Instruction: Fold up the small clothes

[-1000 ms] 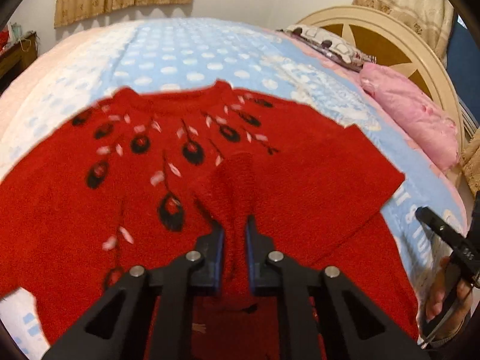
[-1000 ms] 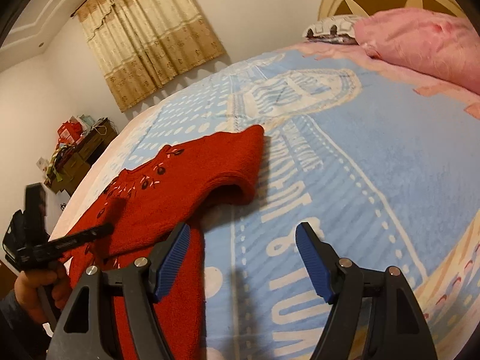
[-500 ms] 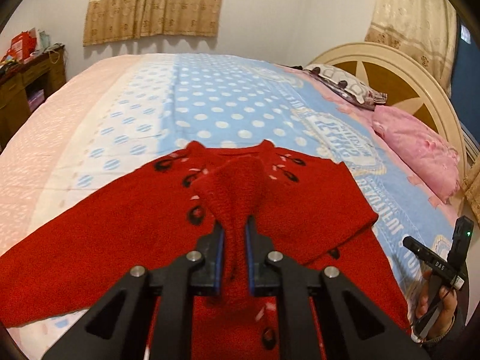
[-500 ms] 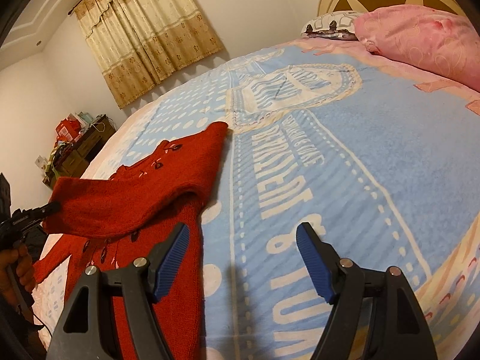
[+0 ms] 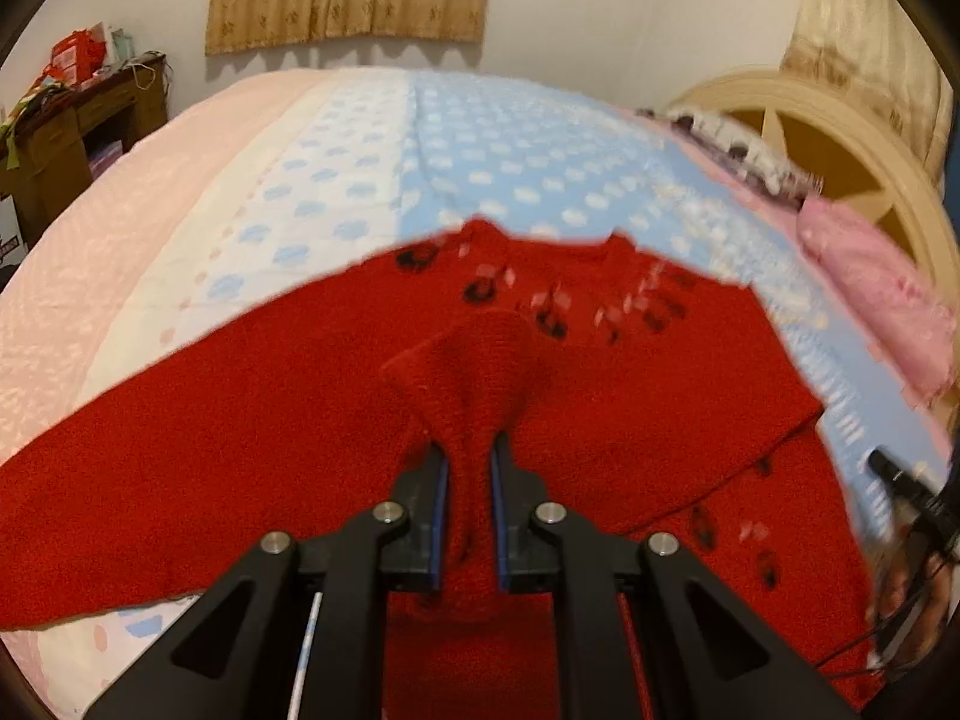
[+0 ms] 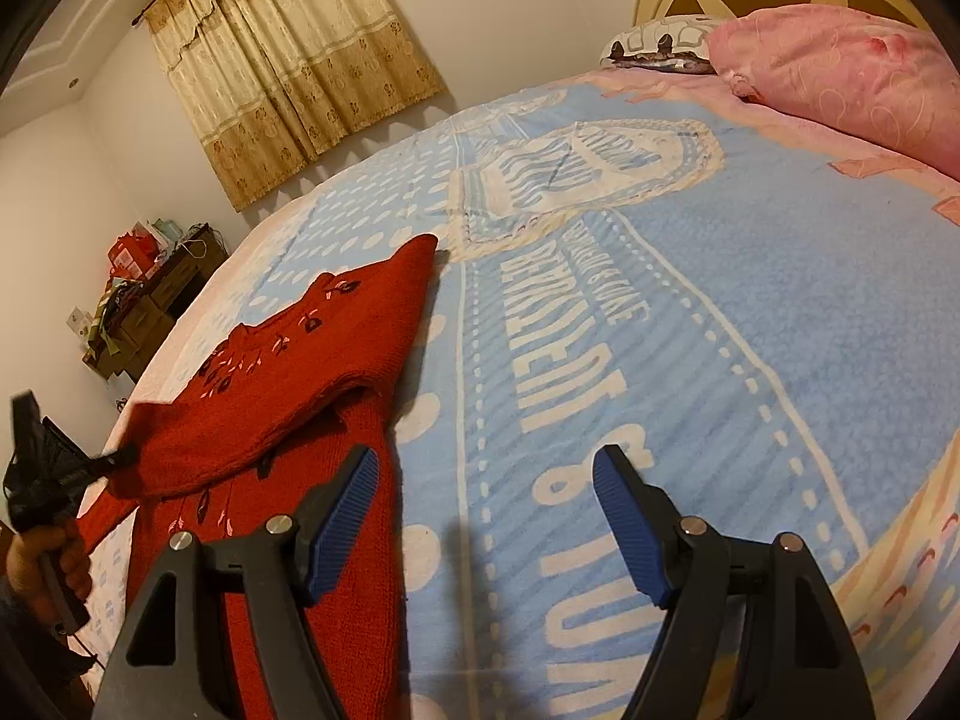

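- A blue blanket (image 6: 750, 312) with white lettering and dotted lines covers the bed.
- A pink pillow (image 6: 852, 72) lies at the head of the bed, with a patterned pillow (image 6: 660, 42) just beside it.
- A round cream headboard (image 5: 840, 138) stands behind the pillows.
- Beige patterned curtains (image 6: 288, 72) hang on the far wall.
- A dark wooden cabinet (image 6: 144, 312) by the wall carries a clutter of red and green things.

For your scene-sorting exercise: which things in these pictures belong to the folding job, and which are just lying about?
Part of the job:
- red sweater
- left tool, pinching a sweater sleeve
- right tool, open over the bed

Lying about:
- pink pillow
- patterned pillow
- cluttered dresser
- curtains
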